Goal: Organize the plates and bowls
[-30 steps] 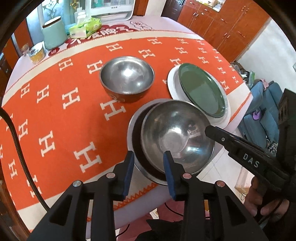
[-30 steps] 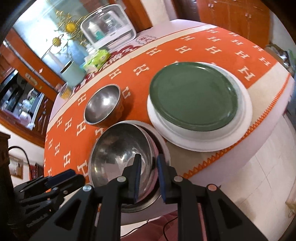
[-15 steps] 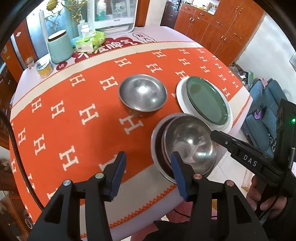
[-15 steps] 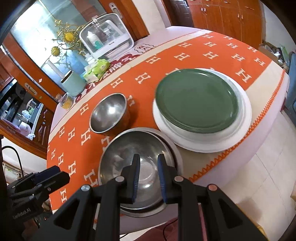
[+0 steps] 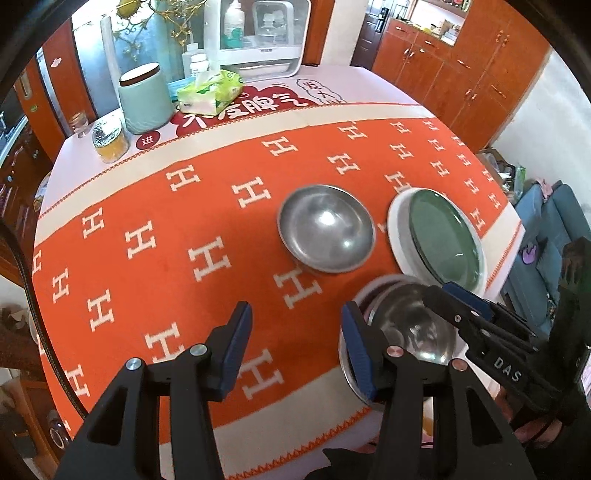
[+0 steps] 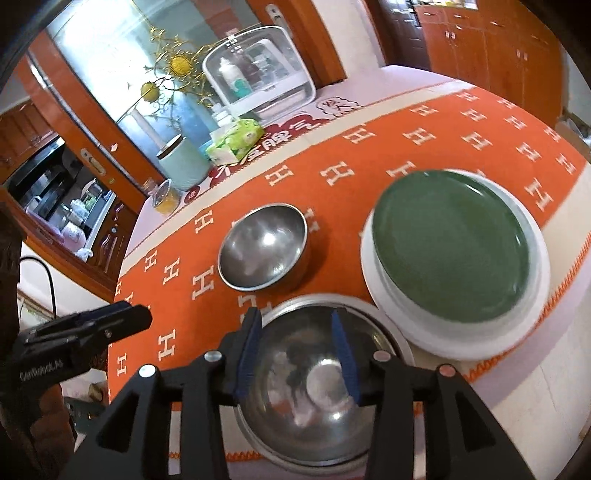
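Two nested steel bowls (image 6: 306,376) sit at the table's near edge, the inner one (image 5: 410,325) resting in a wider one. My right gripper (image 6: 295,325) hovers just above them; its jaws are opening and nothing is pressed between them. The same gripper's tips (image 5: 439,290) show over the nested bowls in the left wrist view. My left gripper (image 5: 295,325) stands open over bare orange cloth, left of those bowls. A single steel bowl (image 5: 327,232) (image 6: 262,247) stands further back. To the right, a green plate (image 6: 450,243) (image 5: 443,240) lies on a white plate (image 6: 443,347).
An orange H-patterned cloth (image 5: 184,221) covers the round table. At the far side stand a mint canister (image 5: 144,99), a tissue pack (image 5: 208,92), a jar (image 5: 109,142) and a white box (image 5: 255,33). A blue sofa (image 5: 546,240) lies past the right edge.
Both grippers have pulled back and up from the nested bowls. The left one widened off the bowl's rim and shifted left over the cloth. The right one's jaws have spread apart.
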Motion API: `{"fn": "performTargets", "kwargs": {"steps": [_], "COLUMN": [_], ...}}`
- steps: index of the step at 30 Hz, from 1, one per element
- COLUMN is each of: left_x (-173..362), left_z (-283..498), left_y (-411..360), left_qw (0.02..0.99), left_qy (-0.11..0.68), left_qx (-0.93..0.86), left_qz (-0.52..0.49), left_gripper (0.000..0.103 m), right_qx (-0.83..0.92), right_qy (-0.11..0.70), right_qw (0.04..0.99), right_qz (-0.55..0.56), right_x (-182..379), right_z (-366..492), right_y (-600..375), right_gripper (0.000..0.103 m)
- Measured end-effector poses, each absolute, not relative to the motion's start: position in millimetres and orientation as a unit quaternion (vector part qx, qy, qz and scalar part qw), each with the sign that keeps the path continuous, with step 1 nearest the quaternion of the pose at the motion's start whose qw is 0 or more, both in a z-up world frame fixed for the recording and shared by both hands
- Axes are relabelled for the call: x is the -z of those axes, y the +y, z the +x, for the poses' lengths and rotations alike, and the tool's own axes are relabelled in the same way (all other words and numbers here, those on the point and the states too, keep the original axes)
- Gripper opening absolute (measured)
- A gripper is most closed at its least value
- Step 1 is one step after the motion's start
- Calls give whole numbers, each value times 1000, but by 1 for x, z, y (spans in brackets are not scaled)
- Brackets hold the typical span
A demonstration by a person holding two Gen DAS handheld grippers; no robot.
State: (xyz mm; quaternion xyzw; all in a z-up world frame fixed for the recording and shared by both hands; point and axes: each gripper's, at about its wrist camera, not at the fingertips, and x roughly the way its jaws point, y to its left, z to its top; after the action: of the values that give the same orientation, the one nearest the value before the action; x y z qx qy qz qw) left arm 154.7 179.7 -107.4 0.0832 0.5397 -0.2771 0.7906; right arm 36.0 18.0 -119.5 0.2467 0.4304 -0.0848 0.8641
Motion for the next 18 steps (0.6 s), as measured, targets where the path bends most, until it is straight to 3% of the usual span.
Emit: {"fn": "performTargets", "kwargs": {"steps": [6,18], "left_x": [115,147], "left_z": [179,223], "left_y": [165,137], "left_qw": [789,777], "left_qy": [550,578], "left_qx": [264,240], "left_qz": [78,69], "left_gripper": [50,63], "right_qx": [66,33], "right_qy": [443,488], "right_qw": [861,840], "right_qz": [242,236], "right_x": [124,143], "right_z": [68,127], "right_y": [7,-14], "right_gripper": [41,41]}}
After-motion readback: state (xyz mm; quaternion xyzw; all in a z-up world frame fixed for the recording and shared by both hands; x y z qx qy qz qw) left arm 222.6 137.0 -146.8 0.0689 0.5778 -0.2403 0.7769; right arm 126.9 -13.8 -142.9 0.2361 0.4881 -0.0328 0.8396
